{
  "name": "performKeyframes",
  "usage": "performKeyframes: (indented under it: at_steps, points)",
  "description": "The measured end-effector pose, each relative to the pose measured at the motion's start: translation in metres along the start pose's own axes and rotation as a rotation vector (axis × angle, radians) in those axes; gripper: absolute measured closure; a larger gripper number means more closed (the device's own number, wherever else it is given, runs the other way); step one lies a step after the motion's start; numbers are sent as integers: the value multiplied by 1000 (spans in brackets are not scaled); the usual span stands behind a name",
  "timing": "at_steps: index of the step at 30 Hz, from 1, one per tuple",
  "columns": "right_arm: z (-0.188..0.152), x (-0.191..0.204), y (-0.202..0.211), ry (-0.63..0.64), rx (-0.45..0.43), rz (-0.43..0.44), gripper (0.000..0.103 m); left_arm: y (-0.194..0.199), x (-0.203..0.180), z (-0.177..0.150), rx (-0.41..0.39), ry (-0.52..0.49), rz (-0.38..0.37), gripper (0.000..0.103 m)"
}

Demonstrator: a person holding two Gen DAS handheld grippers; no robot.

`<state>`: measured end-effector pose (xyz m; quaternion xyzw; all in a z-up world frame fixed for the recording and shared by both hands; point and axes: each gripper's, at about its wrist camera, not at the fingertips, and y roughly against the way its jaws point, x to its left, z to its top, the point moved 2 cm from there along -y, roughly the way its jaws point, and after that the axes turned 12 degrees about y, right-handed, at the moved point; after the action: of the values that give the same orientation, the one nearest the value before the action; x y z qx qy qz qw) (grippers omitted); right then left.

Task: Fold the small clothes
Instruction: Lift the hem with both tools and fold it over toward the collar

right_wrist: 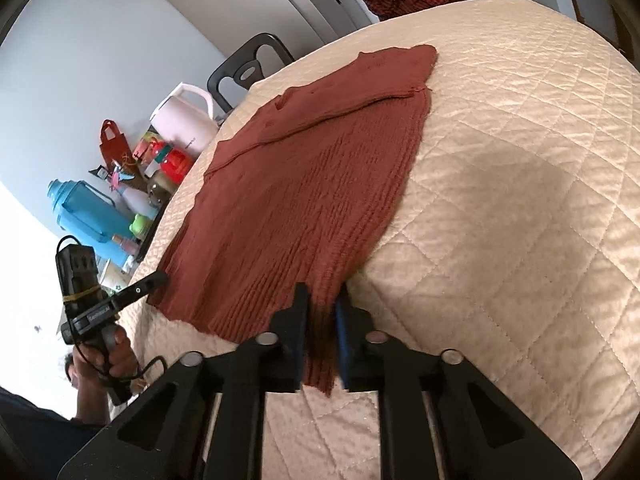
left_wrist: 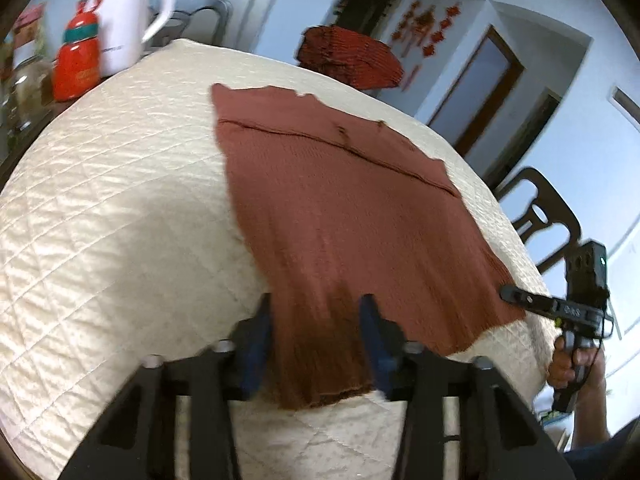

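Observation:
A rust-brown ribbed garment (left_wrist: 340,200) (right_wrist: 312,180) lies spread flat on a cream quilted table cover (left_wrist: 120,200) (right_wrist: 520,200). My left gripper (left_wrist: 316,304) straddles the garment's near left corner. Its blue-padded jaws stand apart, with a strip of cloth lying between them. My right gripper (right_wrist: 322,300) is at the near right corner with its jaws close together, pinching a narrow strip of cloth. Each gripper also shows in the other's view: the right gripper (left_wrist: 506,292) and the left gripper (right_wrist: 162,277), both at the hem.
A white kettle (left_wrist: 120,16), a red jar (left_wrist: 76,64), a blue flask (right_wrist: 88,216) and small clutter crowd the table's left end. A red checked cloth pile (left_wrist: 352,56) sits beyond the far edge. Dark chairs (left_wrist: 548,216) (right_wrist: 248,68) stand around the table. A person's hand (left_wrist: 568,364) holds the right gripper.

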<state>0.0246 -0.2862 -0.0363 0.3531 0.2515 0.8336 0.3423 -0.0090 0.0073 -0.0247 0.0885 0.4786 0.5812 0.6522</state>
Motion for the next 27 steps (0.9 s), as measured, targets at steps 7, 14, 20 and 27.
performKeyframes:
  at_steps: [7, 14, 20, 27]
  points:
    - [0, 0, 12, -12, -41, 13, 95, 10, 18, 6, -22, 116, -62, 93]
    - [14, -6, 42, -28, -168, 45, 95, 45, 20, 28, -150, 129, -139, 96]
    - [24, -5, 47, -27, -195, 51, 96, 44, 23, 37, -159, 148, -160, 96]
    - [28, -5, 50, -21, -206, 60, 96, 53, 24, 44, -187, 165, -217, 96]
